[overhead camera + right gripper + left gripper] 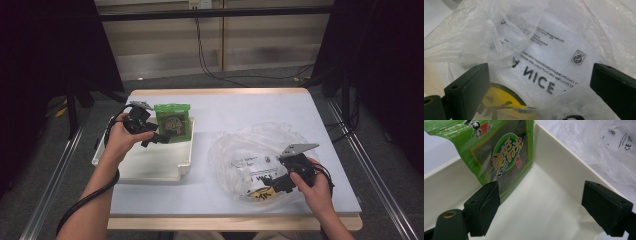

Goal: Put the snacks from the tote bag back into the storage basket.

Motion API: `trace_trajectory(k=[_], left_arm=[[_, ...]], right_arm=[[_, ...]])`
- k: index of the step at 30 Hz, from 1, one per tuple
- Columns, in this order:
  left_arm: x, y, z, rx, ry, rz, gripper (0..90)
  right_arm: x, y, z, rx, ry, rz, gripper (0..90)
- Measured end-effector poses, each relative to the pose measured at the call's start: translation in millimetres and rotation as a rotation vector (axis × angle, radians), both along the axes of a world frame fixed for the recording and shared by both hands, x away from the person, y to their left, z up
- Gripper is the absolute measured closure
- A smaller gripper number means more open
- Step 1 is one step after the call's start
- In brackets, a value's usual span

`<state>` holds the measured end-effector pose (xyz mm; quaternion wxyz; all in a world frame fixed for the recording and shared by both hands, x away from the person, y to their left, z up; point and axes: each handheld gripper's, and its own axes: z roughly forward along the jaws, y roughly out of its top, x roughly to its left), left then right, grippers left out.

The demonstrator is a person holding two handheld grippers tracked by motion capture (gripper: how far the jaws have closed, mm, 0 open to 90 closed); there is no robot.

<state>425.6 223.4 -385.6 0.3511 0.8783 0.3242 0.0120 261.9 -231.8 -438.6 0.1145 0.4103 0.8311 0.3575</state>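
A green snack packet (172,122) (499,152) stands upright in the far right corner of a white tray (150,167) (554,202), leaning on its wall. My left gripper (155,138) (539,195) is open just in front of the packet, with its left jaw by the packet's lower edge and nothing between the jaws. A crumpled clear plastic bag (250,150) (554,50) with black print lies on the right of the table. My right gripper (272,187) (539,82) hangs open at the bag's near edge, its jaws wide apart over the plastic. A yellow printed patch (501,100) shows through the bag.
The tray sits at the left of the pale table (235,107). Cables (210,65) run over the floor behind the table, and dark curtains hang on both sides. Metal rails (370,165) flank the table.
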Motion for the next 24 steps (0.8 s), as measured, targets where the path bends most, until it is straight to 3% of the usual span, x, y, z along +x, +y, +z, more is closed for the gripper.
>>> trace_trajectory(k=[5,24], left_arm=[[-3.3,1.6,1.4,-0.030,-0.017,0.016,14.9],[-18.7,8.2,-10.8,-0.029,-0.025,0.057,13.3]], right_arm=[[-0.5,0.9,-0.2,-0.003,0.002,0.000,2.5],[-2.1,4.2,2.0,-0.012,-0.003,0.007,2.5]])
